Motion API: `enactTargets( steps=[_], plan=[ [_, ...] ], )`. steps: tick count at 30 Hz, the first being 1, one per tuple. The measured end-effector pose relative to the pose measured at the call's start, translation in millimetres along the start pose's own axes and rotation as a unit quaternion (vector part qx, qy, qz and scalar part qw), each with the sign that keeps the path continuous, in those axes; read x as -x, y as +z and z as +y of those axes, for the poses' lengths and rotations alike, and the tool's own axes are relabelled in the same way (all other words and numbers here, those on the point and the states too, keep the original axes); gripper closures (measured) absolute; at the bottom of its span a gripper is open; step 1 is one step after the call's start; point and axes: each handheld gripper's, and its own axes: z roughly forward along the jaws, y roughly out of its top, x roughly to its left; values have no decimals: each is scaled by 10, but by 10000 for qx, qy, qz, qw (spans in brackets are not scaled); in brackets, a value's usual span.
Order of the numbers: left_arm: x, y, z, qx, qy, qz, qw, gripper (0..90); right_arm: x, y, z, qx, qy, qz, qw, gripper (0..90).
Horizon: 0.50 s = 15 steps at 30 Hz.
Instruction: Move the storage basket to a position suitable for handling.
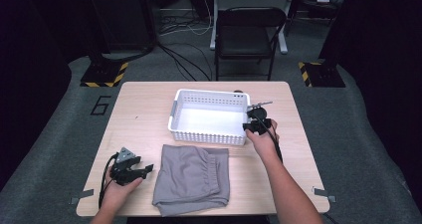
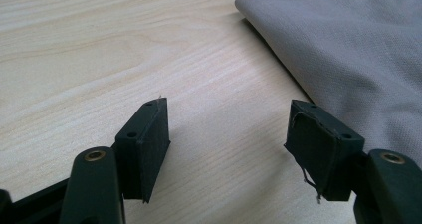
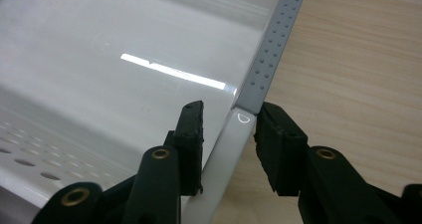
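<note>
A white perforated basket (image 1: 209, 132) stands mid-table, nothing inside it. My right gripper (image 1: 257, 123) is at its right front corner. In the right gripper view the jaws straddle the basket rim (image 3: 226, 149) just below its grey dotted handle strip (image 3: 272, 50). The right pad (image 3: 271, 144) touches the rim, and a narrow gap shows at the left pad (image 3: 193, 134). A folded grey garment (image 1: 193, 178) lies in front of the basket. My left gripper (image 1: 142, 170) rests open on the table just left of the garment (image 2: 358, 50), nothing between its pads (image 2: 149, 144).
The wooden table (image 1: 139, 114) has bare room on its left half and along the right edge. A black folding chair (image 1: 248, 35) stands beyond the far edge. Cables run over the floor behind it.
</note>
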Motion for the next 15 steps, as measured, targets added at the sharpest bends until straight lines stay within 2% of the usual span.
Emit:
enactTargets(
  steps=[4,6,7,10,12,15],
  plan=[
    [0,0,0,5,-7,1,10000,332,-75,27,23,8,-33,84,10000,656],
    [0,0,0,4,-5,2,10000,332,-90,43,26,80,-147,62,9998,664],
    [0,0,0,3,-7,2,10000,332,-110,39,28,27,-107,115,9999,666],
    [0,0,0,4,-5,1,10000,332,-141,40,27,26,-198,170,9997,672],
    [0,0,0,2,-6,1,10000,332,-163,42,21,64,-269,144,9995,672],
    [0,0,0,3,-6,2,10000,332,-196,28,16,-17,-283,182,9994,671]
  ],
)
